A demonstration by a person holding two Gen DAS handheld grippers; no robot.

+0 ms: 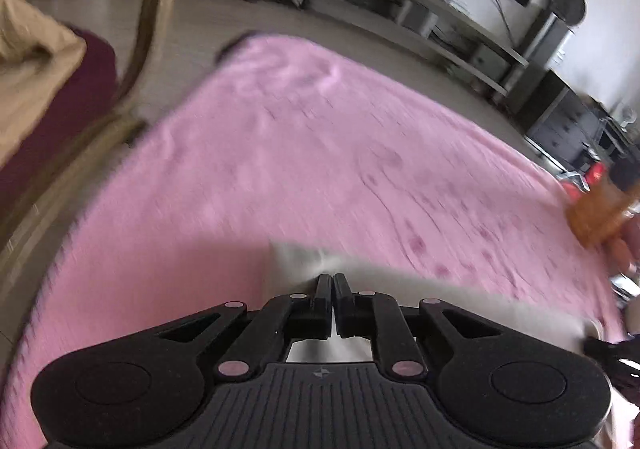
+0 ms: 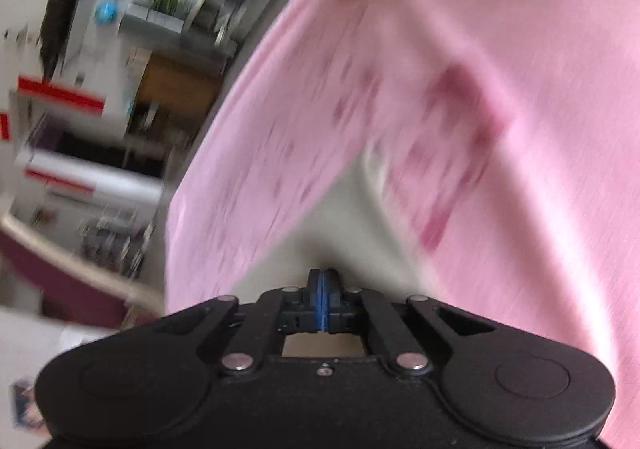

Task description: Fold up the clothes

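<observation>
**Pale garment gripped at two points over the pink cover**

No brand, label or readable writing can be made out in either view; both pictures are blurred. Only red bands (image 2: 60,99) on white surfaces are seen at the left of the right wrist view, and a small emblem on the body of the left gripper is too small to be read.

The left gripper (image 1: 333,281) is seen with its black fingers almost together, and a pale off-white cloth garment (image 1: 420,289) is clamped between them. The right gripper (image 2: 322,277), with blue pads, is closed on the same garment (image 2: 340,217), which is pulled into a peak at its tips.

The garment is lying on a wide pink cover with darker purple marks (image 1: 320,153), at the near edge of this cover. From the left gripper it is stretched toward the right edge.

The far edge of the cover is bordered by bare grey floor (image 1: 240,17), and a low grey shelf unit (image 1: 440,25) stands beyond it. At the left edge a wooden chair frame (image 1: 156,13) stands close. Near the right edge an orange-brown object (image 1: 596,213) is resting; it cannot be identified. Most of the cover ahead of both grippers is free.
</observation>
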